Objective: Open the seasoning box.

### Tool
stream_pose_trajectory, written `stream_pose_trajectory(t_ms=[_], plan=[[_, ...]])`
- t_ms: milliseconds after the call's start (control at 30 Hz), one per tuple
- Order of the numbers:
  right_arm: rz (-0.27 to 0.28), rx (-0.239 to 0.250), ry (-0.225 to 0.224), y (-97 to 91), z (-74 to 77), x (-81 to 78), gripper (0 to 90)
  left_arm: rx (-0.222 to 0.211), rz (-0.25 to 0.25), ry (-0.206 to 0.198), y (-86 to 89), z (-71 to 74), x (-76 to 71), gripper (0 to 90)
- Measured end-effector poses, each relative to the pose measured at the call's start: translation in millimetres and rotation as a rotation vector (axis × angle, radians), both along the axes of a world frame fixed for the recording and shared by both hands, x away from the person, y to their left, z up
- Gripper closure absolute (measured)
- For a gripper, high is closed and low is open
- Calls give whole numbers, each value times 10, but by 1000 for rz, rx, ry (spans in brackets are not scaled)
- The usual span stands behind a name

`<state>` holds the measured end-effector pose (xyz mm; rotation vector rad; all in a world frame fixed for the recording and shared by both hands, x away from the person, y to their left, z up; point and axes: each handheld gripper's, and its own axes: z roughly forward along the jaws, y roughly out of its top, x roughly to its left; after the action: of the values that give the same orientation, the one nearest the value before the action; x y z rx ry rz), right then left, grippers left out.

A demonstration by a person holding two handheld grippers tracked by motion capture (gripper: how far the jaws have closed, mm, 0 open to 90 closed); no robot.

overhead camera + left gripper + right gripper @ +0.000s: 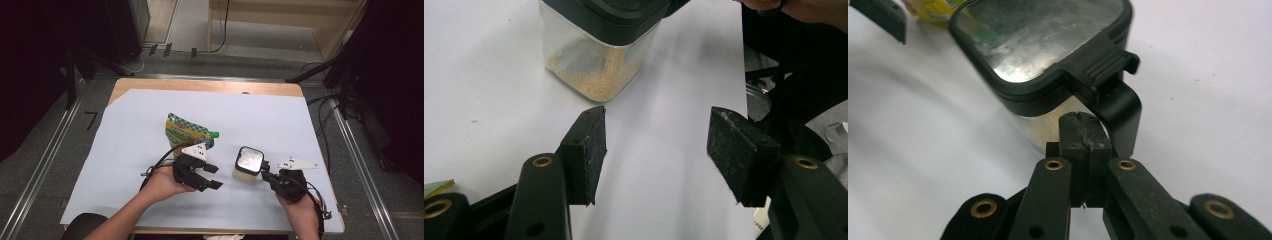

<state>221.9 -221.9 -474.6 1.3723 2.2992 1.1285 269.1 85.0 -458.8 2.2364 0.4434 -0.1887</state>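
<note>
tabletop [150, 200] under white paper, everything placed relative to the clear container [248, 164] near the front middle. green pouch [187, 131] lies behind it to the left, well apart. left gripper [214, 176] hangs just left of the container, jaws wide, nothing between them. right gripper [265, 175] sits just right of it, jaws pressed together with nothing between them, tips under the lid's latch tab [1105, 64].

likely step: popping the latch. do it well by levering the tab up gently with the shut tips, while the left gripper clamps the container wall so it doesn't slide.

right gripper view shows the tab and lid hinge close up; left gripper view shows beige granules [596, 75] at the container bottom; high view gives neither.
</note>
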Motion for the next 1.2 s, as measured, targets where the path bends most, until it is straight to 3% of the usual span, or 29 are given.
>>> stream_pose_trajectory(t_ms=[467,600,667,700,733,767,900,1200], plan=[[-63,-18,-21,-151,-53,284,900,2,-10,-11,-49,-16,-15,419],[-60,-4,-18,-197,-17,260,900,-4,-5,-13,-38,-4,-14,419],[-70,-7,-42,-249,34,207,900,-5,0,-12,-28,1,-5,419],[-107,-29,-73,-318,69,176,900,-5,3,-8,-26,2,1,419],[-107,-29,-73,-318,69,176,900,-12,10,-4,-29,0,1,419],[-146,-10,-62,-380,37,235,900,-13,10,-7,-32,1,2,420],[-160,43,-19,-359,-76,418,900,-17,16,-15,-55,-2,-8,420],[-146,33,-12,-296,-191,624,900,-10,28,-38,-76,-20,-4,412]])
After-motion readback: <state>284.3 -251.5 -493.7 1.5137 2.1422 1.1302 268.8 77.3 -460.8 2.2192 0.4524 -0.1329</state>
